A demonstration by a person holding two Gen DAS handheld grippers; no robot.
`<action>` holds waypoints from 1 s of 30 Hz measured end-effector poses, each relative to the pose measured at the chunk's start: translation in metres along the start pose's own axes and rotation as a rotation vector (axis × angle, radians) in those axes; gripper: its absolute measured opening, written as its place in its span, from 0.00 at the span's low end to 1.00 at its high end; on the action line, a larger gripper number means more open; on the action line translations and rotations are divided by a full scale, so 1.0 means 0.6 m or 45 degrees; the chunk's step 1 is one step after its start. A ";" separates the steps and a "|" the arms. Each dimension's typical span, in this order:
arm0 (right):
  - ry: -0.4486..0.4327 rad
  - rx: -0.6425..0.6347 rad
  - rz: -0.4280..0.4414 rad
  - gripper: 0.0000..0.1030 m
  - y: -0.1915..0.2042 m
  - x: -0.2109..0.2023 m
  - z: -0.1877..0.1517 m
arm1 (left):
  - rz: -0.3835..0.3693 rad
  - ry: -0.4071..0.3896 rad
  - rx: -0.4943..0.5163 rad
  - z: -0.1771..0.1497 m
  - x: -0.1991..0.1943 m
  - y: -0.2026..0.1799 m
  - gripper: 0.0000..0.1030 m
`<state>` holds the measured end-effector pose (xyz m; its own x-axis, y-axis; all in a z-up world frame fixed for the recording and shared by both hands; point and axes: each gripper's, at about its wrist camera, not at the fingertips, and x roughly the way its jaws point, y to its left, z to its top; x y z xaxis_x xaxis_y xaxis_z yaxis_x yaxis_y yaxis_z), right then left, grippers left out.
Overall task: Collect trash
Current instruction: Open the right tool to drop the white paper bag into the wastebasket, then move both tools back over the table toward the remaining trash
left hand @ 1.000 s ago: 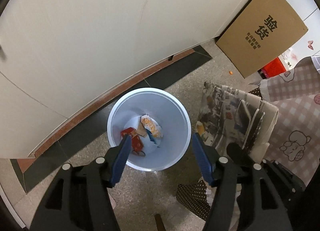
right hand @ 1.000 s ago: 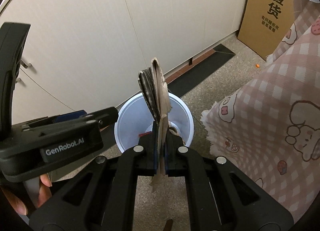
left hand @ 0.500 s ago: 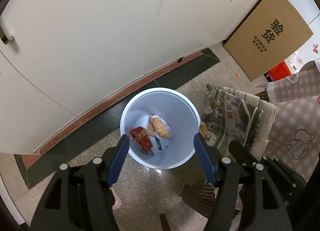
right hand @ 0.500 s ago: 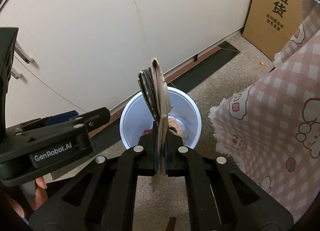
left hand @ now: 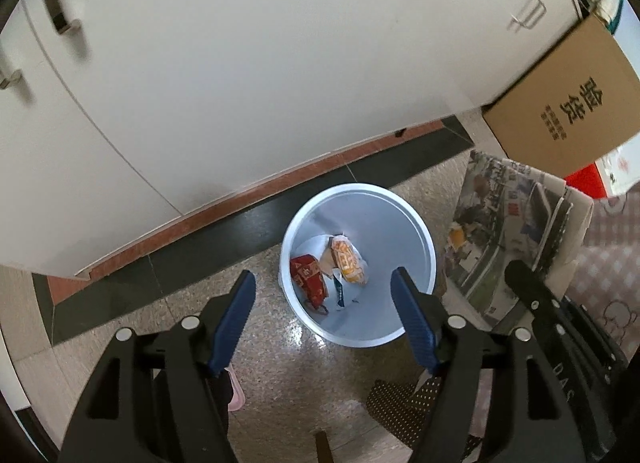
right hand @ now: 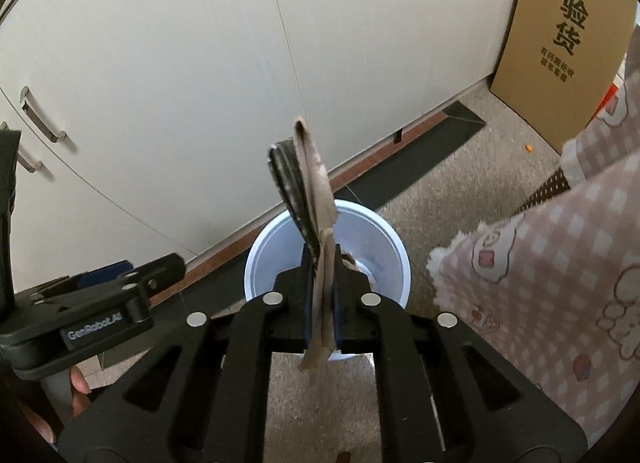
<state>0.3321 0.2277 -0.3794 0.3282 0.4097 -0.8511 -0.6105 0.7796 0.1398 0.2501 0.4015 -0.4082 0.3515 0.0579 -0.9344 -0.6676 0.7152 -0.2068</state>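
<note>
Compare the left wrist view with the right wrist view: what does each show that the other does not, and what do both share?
Only the left wrist view shows the bin's contents, a red packet and an orange packet, and the printed face of the folded newspaper, with the open left gripper empty.

Only the right wrist view shows the right gripper shut on that newspaper edge-on above the bin, and the pink checked cloth at full size.

Both show the white bin, the cupboard doors and the cardboard box.
</note>
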 end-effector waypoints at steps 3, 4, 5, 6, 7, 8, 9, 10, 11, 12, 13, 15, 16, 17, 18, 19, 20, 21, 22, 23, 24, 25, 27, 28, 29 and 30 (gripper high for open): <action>-0.021 -0.008 -0.001 0.20 0.003 -0.003 0.006 | -0.005 -0.010 -0.011 0.000 -0.010 0.005 0.67; -0.033 -0.007 0.001 0.29 0.004 -0.006 0.007 | -0.005 -0.013 -0.012 0.001 -0.013 0.005 0.67; -0.044 -0.007 -0.006 0.39 0.004 -0.009 0.008 | -0.009 -0.021 -0.011 0.001 -0.019 0.004 0.68; -0.057 -0.006 -0.010 0.42 0.005 -0.014 0.008 | -0.012 -0.025 -0.010 0.001 -0.022 0.003 0.68; -0.068 -0.004 -0.011 0.43 0.005 -0.018 0.008 | -0.015 -0.029 -0.007 0.001 -0.027 0.002 0.68; -0.074 -0.004 -0.010 0.43 0.006 -0.023 0.008 | -0.017 -0.034 -0.004 0.000 -0.031 0.000 0.68; -0.075 -0.001 -0.007 0.43 0.005 -0.028 0.009 | -0.022 -0.039 0.001 -0.001 -0.037 -0.003 0.68; -0.076 0.003 -0.005 0.43 0.005 -0.030 0.009 | -0.027 -0.045 0.005 -0.002 -0.043 -0.005 0.68; -0.078 0.008 -0.003 0.43 0.004 -0.037 0.009 | -0.030 -0.050 0.009 -0.002 -0.048 -0.008 0.68; -0.083 0.010 -0.001 0.43 0.002 -0.043 0.009 | -0.034 -0.056 0.013 -0.004 -0.055 -0.009 0.68; -0.089 0.011 0.000 0.43 0.002 -0.050 0.009 | -0.038 -0.063 0.018 -0.006 -0.062 -0.013 0.69; -0.108 0.009 -0.002 0.44 0.006 -0.069 0.009 | -0.041 -0.074 0.028 -0.010 -0.075 -0.018 0.69; -0.116 0.007 -0.001 0.44 0.006 -0.078 0.010 | -0.042 -0.078 0.031 -0.012 -0.081 -0.021 0.69; -0.129 0.006 -0.002 0.44 0.006 -0.091 0.011 | -0.048 -0.086 0.032 -0.014 -0.090 -0.023 0.69; -0.142 0.005 -0.005 0.44 0.007 -0.103 0.013 | -0.056 -0.097 0.030 -0.015 -0.100 -0.025 0.69; -0.152 0.006 -0.005 0.44 0.006 -0.113 0.015 | -0.065 -0.113 0.032 -0.017 -0.115 -0.028 0.69; -0.167 0.007 0.001 0.44 0.006 -0.128 0.016 | -0.071 -0.125 0.035 -0.017 -0.124 -0.030 0.69; -0.185 0.007 0.003 0.45 0.007 -0.145 0.018 | -0.080 -0.143 0.037 -0.019 -0.139 -0.032 0.69; -0.198 0.008 0.004 0.45 0.008 -0.157 0.018 | -0.092 -0.170 0.038 -0.022 -0.159 -0.035 0.69; -0.219 0.012 0.012 0.45 0.010 -0.176 0.020 | -0.104 -0.185 0.034 -0.023 -0.172 -0.035 0.69; -0.236 0.016 0.024 0.45 0.012 -0.192 0.022 | -0.121 -0.205 0.026 -0.025 -0.189 -0.034 0.69; -0.261 0.019 0.038 0.45 0.014 -0.214 0.024 | -0.138 -0.226 0.016 -0.027 -0.207 -0.034 0.69; -0.320 0.016 0.064 0.45 0.020 -0.262 0.027 | -0.165 -0.296 -0.007 -0.031 -0.252 -0.038 0.69; -0.341 0.014 0.074 0.46 0.022 -0.279 0.027 | -0.176 -0.343 -0.013 -0.035 -0.281 -0.041 0.69; -0.381 0.011 0.083 0.47 0.025 -0.307 0.028 | -0.184 -0.375 -0.016 -0.039 -0.300 -0.046 0.70; -0.416 0.010 0.086 0.47 0.026 -0.331 0.028 | -0.197 -0.412 -0.016 -0.044 -0.323 -0.052 0.74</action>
<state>0.2693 0.1665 -0.1995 0.5016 0.5900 -0.6327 -0.6336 0.7485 0.1957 0.1854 0.3498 -0.2281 0.6374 0.1681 -0.7520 -0.5974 0.7242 -0.3444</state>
